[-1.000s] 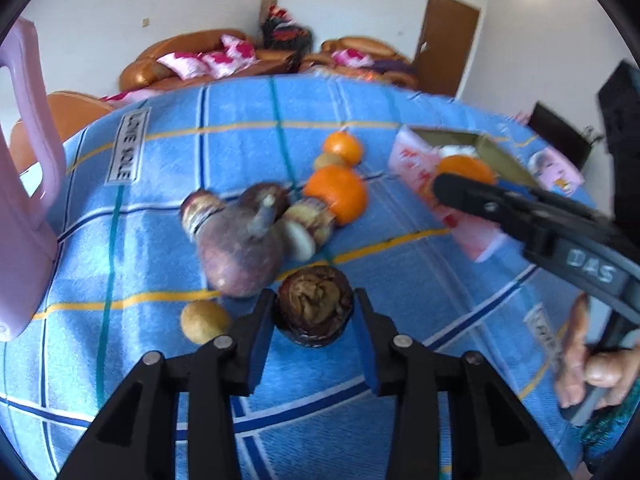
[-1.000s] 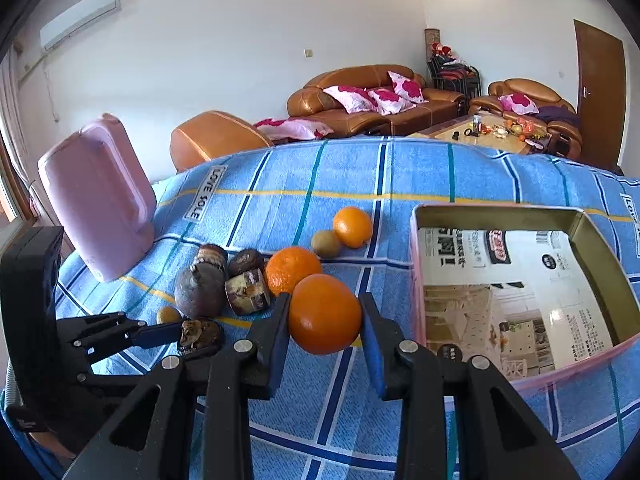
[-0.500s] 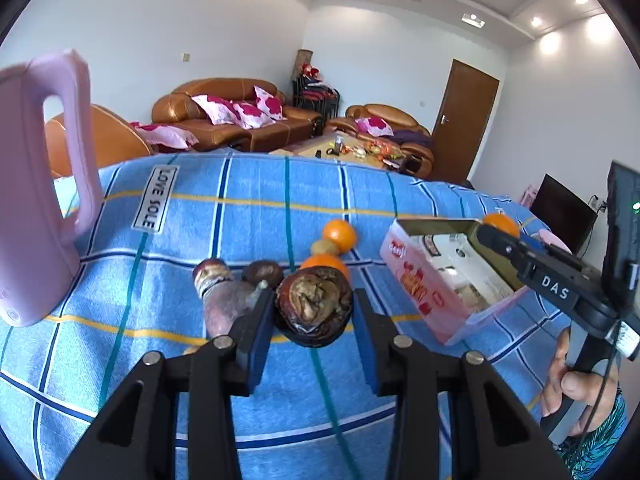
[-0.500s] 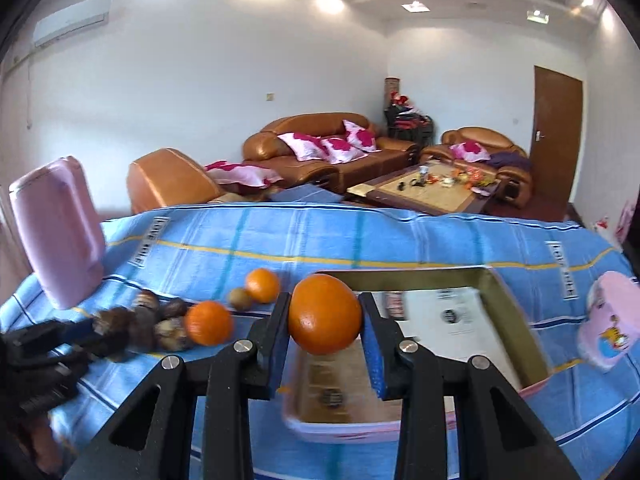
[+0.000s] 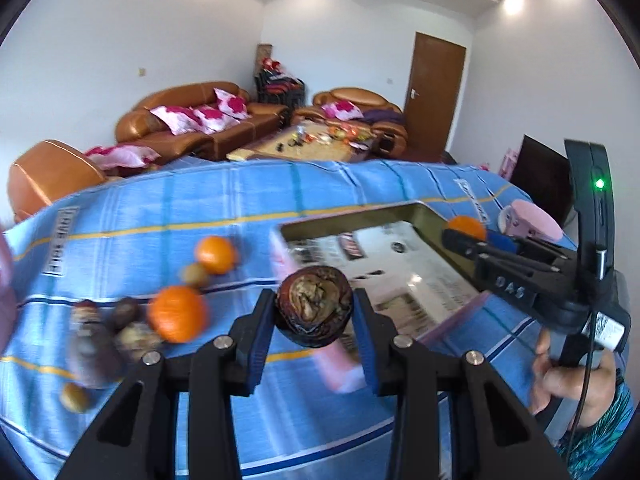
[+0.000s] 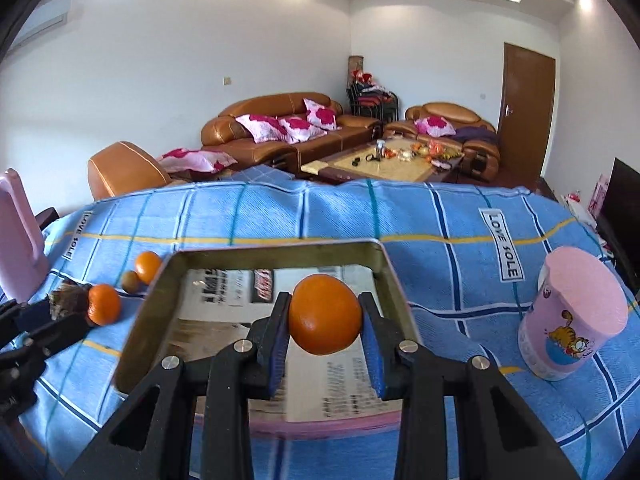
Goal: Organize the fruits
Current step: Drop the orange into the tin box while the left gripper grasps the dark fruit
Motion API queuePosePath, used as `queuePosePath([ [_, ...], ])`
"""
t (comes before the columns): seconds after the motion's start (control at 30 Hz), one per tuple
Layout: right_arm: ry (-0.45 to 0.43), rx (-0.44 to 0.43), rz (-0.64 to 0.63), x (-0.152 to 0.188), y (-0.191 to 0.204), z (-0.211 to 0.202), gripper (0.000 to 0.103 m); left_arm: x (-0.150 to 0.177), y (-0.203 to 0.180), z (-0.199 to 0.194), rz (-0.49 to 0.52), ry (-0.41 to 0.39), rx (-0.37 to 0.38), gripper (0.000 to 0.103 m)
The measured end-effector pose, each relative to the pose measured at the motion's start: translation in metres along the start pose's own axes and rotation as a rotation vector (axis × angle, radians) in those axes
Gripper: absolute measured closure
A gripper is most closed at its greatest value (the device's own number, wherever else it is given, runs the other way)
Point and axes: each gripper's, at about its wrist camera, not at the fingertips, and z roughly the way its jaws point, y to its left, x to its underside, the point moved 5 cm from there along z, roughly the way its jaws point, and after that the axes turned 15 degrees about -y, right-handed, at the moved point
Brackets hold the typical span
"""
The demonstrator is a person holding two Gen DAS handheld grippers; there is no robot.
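My left gripper (image 5: 314, 312) is shut on a dark brown wrinkled fruit (image 5: 314, 310) and holds it above the blue cloth, near the left wall of the open pink box (image 5: 416, 214). My right gripper (image 6: 325, 316) is shut on an orange (image 6: 325, 314) and holds it over the inside of the box (image 6: 152, 304), which is lined with newspaper. The right gripper and its orange (image 5: 466, 226) also show at the box's far right in the left wrist view. Two oranges (image 5: 178, 314), a small green-brown fruit (image 5: 195, 275) and several dark fruits (image 5: 124, 312) lie on the cloth left of the box.
A blue checked cloth (image 6: 440, 216) covers the table. A pink cup with a cartoon cat (image 6: 572, 320) stands right of the box. A pink jug (image 6: 18, 236) stands at the far left. Sofas and a coffee table lie beyond the table.
Both grippers have swung right with their fruit. The right gripper's orange now hangs over the box interior; the left gripper's dark fruit has come up beside the box's left wall.
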Motion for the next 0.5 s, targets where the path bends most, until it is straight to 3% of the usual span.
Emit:
queuePosePath([
  [0.23, 0.056, -0.025, -0.027, 0.007, -0.001, 0.009, 0.068, 0.005, -0.037, 0.035, -0.004, 0.052, 0.025, 0.063],
  [0.5, 0.138, -0.042, -0.035, 0.022, 0.006, 0.022, 0.068, 0.014, -0.041, 0.048, -0.004, 0.074, 0.026, 0.063],
])
